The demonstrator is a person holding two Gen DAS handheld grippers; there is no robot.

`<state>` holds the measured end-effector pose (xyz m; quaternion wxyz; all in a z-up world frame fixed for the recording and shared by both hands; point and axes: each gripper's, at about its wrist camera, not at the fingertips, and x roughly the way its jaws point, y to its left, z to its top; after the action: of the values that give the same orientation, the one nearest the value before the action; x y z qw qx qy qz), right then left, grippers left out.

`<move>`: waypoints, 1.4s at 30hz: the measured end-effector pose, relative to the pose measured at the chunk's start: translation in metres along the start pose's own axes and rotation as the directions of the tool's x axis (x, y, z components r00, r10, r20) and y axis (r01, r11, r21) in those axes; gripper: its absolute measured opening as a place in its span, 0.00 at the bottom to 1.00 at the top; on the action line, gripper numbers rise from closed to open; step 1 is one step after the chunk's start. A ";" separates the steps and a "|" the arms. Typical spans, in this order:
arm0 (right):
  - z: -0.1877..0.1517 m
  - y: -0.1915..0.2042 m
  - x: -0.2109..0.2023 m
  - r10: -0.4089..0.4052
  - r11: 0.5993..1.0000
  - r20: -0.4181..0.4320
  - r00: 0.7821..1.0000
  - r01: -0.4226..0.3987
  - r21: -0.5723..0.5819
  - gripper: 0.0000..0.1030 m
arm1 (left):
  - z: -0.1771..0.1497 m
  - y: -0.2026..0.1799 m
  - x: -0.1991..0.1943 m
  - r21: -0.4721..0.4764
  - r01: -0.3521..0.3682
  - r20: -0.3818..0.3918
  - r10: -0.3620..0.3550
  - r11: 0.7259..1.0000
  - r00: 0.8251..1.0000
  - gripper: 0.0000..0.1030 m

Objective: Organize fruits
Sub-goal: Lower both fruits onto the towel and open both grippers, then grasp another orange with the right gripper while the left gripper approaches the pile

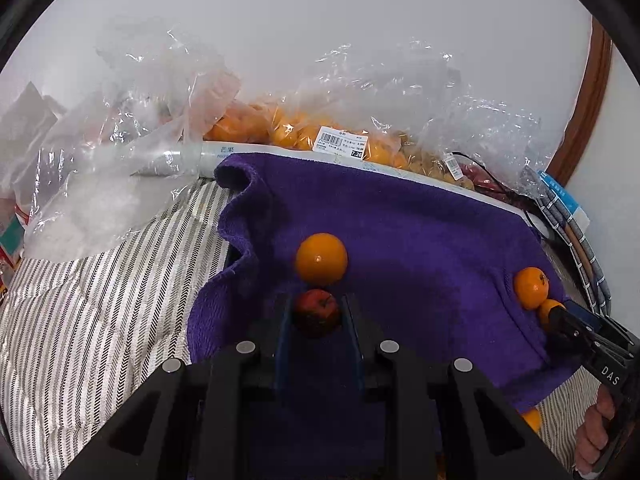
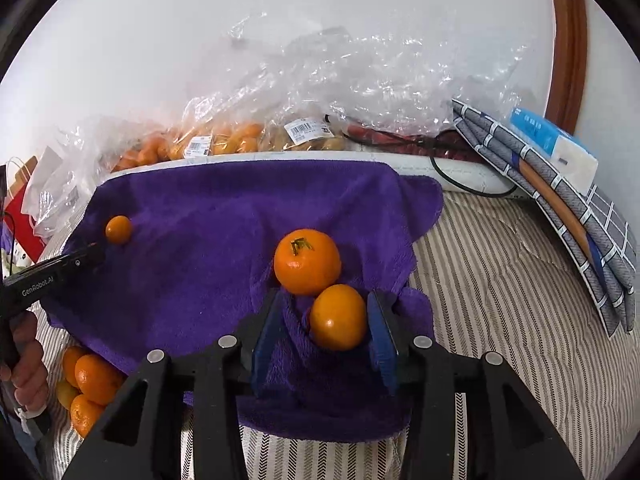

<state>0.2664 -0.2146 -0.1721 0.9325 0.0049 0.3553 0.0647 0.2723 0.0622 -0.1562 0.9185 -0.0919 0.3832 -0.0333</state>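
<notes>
My left gripper (image 1: 317, 314) is clamped on a small red fruit (image 1: 317, 312), maybe an apple, near the middle of the purple towel (image 1: 420, 232), with a smooth orange (image 1: 321, 258) just past it. My right gripper (image 2: 332, 320) sits wide open around a second orange (image 2: 339, 317) at the towel's right edge, its right pad (image 2: 382, 336) touching it and a stemmed mandarin (image 2: 307, 261) pressed against it.

Between our right jaws we see a glossy, smooth-skinned orange fruit (image 2: 338, 317), and beneath it a deep-pile purple terry-cloth towel (image 2: 208, 208), matt and fuzzy. Just ahead of those jaws sits a dimpled, waxy orange tangerine (image 2: 307, 262). Beyond our left jaws lie crinkled, shiny clear plastic bags (image 1: 132, 120) and woven striped herringbone bedding cloth (image 1: 100, 300).
</notes>
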 end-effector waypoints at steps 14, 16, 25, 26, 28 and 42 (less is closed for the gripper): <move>0.001 -0.007 -0.020 0.019 0.999 0.081 0.997 -0.022 0.037 0.43 | 0.002 -0.007 -0.007 0.036 0.012 0.022 -0.013 0.999 1.000 0.37; 0.002 -0.007 -0.024 0.028 0.999 0.094 0.995 -0.032 0.043 0.43 | 0.002 -0.007 -0.010 0.039 0.008 0.042 -0.010 0.999 0.999 0.37; -0.011 0.014 -0.050 0.049 0.998 0.010 0.999 -0.049 0.040 0.43 | 0.008 0.006 -0.025 -0.009 0.027 0.117 -0.026 1.000 0.993 0.37; -0.015 0.018 -0.052 0.054 0.998 0.002 0.999 -0.054 0.035 0.43 | 0.008 0.007 -0.028 -0.013 0.040 0.125 -0.038 0.999 0.991 0.37; -0.025 0.031 -0.056 0.066 0.998 -0.025 0.998 -0.065 0.020 0.43 | 0.009 0.007 -0.035 -0.008 0.045 0.150 -0.044 0.999 0.988 0.37; -0.051 0.078 -0.041 0.173 0.985 -0.092 0.981 -0.173 0.005 0.40 | -0.026 0.037 -0.105 -0.005 -0.013 0.168 0.014 1.000 0.986 0.48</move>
<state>0.1931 -0.1439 -0.1787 0.9059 0.0314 0.3962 0.1463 0.1794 0.1089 -0.1082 0.9475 -0.0937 0.3051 -0.0183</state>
